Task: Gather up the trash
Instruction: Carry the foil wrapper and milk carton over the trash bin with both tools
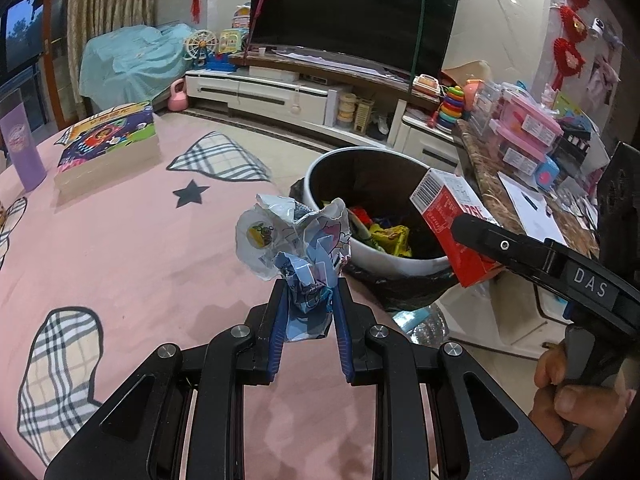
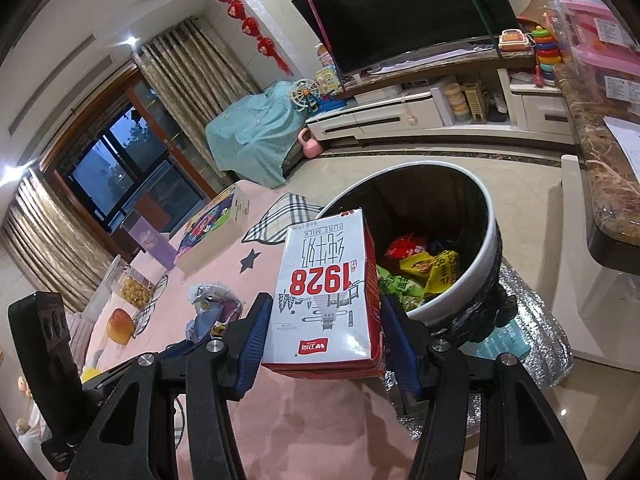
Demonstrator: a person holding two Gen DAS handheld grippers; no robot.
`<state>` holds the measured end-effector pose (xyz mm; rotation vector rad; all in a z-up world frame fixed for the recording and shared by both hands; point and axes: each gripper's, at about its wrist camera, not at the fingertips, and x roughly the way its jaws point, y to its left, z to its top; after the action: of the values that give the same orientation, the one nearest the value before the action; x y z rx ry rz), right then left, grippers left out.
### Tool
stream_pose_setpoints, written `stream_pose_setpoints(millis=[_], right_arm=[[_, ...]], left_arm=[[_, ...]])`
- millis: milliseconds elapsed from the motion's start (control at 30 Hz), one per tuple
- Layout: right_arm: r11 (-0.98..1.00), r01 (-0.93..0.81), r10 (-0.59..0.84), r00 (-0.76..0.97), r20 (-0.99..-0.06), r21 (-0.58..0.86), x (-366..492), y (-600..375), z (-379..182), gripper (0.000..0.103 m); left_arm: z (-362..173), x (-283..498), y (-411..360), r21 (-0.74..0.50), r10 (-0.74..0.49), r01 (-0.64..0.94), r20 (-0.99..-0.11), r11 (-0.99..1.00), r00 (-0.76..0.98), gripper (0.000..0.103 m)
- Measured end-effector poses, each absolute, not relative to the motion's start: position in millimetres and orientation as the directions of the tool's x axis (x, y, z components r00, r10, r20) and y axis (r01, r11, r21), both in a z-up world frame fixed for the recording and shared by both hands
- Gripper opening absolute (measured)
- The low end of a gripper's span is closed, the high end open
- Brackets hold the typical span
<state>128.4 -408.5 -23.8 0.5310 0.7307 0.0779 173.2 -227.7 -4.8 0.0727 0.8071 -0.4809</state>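
Beside the pink tablecloth (image 1: 120, 240), a white trash bin (image 1: 320, 168) holds bright wrappers. Right gripper (image 2: 324, 320) clamps a red-and-white milk carton (image 2: 324, 292) near its rim; left gripper (image 1: 310, 300) pinches a crumpled blue-white wrapper (image 1: 300, 240).

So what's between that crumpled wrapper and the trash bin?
Just bare pink tablecloth between the wrapper and the bin, seen in the left wrist view.

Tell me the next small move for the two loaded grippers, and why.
Probably carry both a little further forward until they hang over the bin, then open. The left gripper is shut on a wrapper, still above the pink tablecloth. The right gripper is shut on a milk carton, just short of the rim. The bin already holds trash.
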Motion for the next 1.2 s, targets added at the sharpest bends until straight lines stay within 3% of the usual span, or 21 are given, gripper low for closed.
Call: stream_pose_setpoints(millis=[1200], right_arm=[[0.866,0.174,0.204,0.735,-0.647,0.470,164.5,-458.7,-30.1,0.056]], left_arm=[[-0.8,212.8,-289.3,-0.105,-0.405,0.495,-0.729,0.862,0.551,0.021]])
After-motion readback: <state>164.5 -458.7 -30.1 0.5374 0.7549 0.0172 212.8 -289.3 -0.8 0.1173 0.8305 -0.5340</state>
